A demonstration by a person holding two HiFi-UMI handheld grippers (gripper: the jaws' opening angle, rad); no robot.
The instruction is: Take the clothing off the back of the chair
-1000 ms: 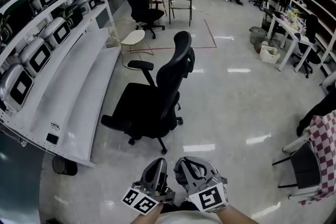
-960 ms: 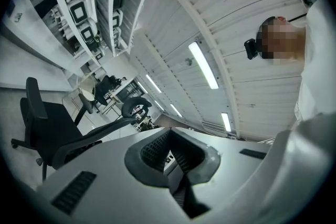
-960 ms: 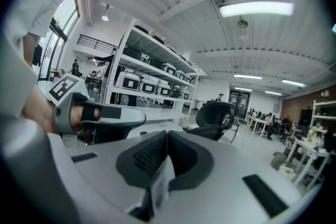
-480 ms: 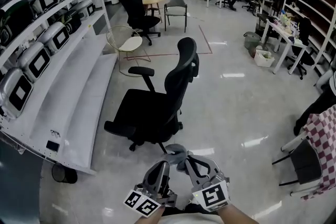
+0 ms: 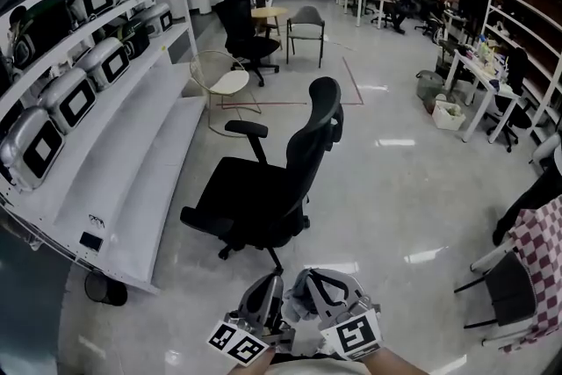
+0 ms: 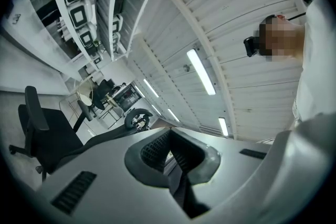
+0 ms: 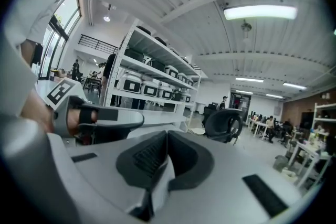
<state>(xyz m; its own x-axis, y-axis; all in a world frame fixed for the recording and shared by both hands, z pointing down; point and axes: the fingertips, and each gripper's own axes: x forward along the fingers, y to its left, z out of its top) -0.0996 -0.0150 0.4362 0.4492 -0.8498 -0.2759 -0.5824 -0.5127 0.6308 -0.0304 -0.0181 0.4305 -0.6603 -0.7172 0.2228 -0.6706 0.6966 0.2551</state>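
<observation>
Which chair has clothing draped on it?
The chair at the far right edge, draped with red-and-white checked cloth; the black office chair ahead is bare.

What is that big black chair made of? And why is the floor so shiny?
The black chair looks like matte black plastic, its seat perhaps fabric; too far to tell. The floor looks like polished tile or stone: it mirrors the ceiling lights.

1. The left claw (image 5: 266,292) and right claw (image 5: 307,292) are side by side, close together.
2. A black office chair (image 5: 263,189) stands just ahead of both claws.
3. White shelving (image 5: 132,145) runs along well to the left of the left claw.
4. Checkered clothing (image 5: 543,255) drapes over another chair (image 5: 507,287), well to the right of the right claw.
</observation>
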